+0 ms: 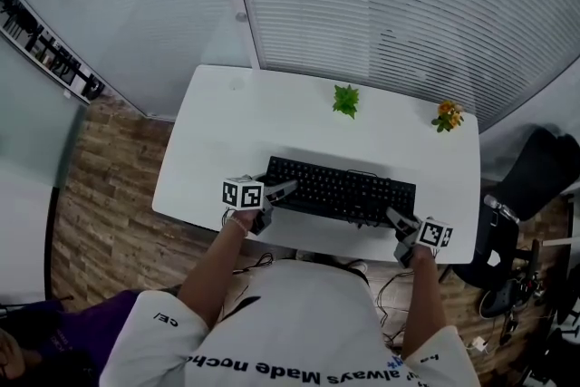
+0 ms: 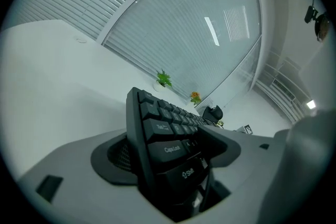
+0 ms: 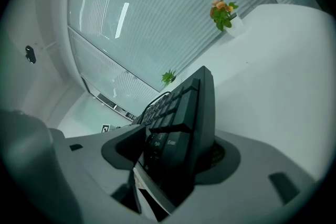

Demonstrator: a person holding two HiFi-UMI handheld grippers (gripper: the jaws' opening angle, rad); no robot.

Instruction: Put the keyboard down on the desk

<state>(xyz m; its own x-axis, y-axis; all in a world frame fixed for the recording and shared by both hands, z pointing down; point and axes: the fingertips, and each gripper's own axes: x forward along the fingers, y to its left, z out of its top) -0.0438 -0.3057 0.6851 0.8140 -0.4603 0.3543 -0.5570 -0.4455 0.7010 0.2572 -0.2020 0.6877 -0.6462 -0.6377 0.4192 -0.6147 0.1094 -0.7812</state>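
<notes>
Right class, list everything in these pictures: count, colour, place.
keyboard: one, black, on the desk near its front edge
desk: one, white, before the blinds
leafy plant: one, green, desk's back middle
flowering plant: one, orange, desk's back right corner
blinds: two panels, pale grey, behind the desk
chair: one, black, right of the desk
floor: brown wood, under the desk
left gripper: one, grey, jaws apart around the keyboard's left end
right gripper: one, grey, jaws apart around the keyboard's right end
</notes>
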